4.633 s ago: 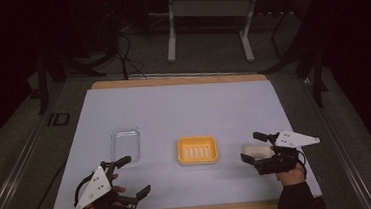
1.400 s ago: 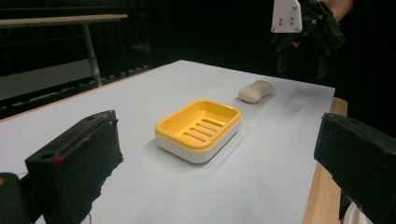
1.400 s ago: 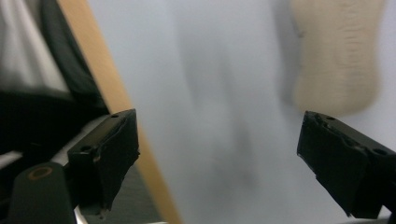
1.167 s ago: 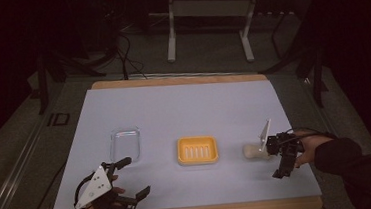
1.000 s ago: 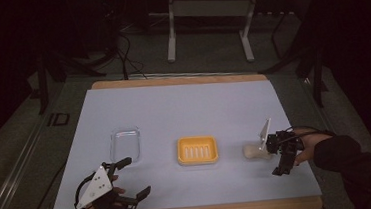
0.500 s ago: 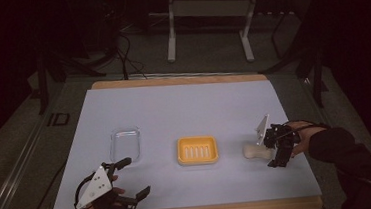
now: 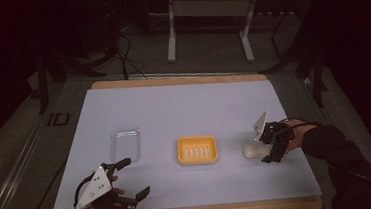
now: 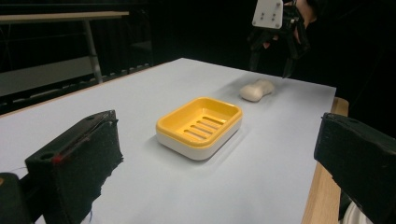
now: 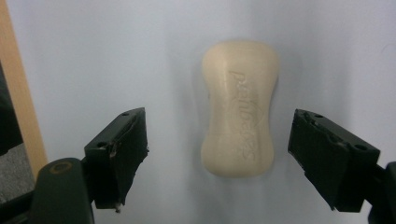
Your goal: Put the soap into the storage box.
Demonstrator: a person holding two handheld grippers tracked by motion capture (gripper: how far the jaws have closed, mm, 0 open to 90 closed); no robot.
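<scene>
Right tool (image 9: pixel 217 149) open, jaws straddling the soap bar (image 9: pixel 238 109), not touching it. Soap lies flat on the table (image 7: pixel 173 105), just right of the yellow soap dish (image 7: pixel 197 150). Left tool (image 7: pixel 124 182) open, empty, near the table's front edge, well left of the dish.

Risks, as judged: the waisted, smooth bar may squirt out if the jaws close off-centre, or skid toward the dish. A low approach could scrape the table cover.

Room: open table between soap and dish; clear plastic lid (image 7: pixel 125 144) sits left of the dish, out of the way. Right table edge lies near the soap.
</scene>
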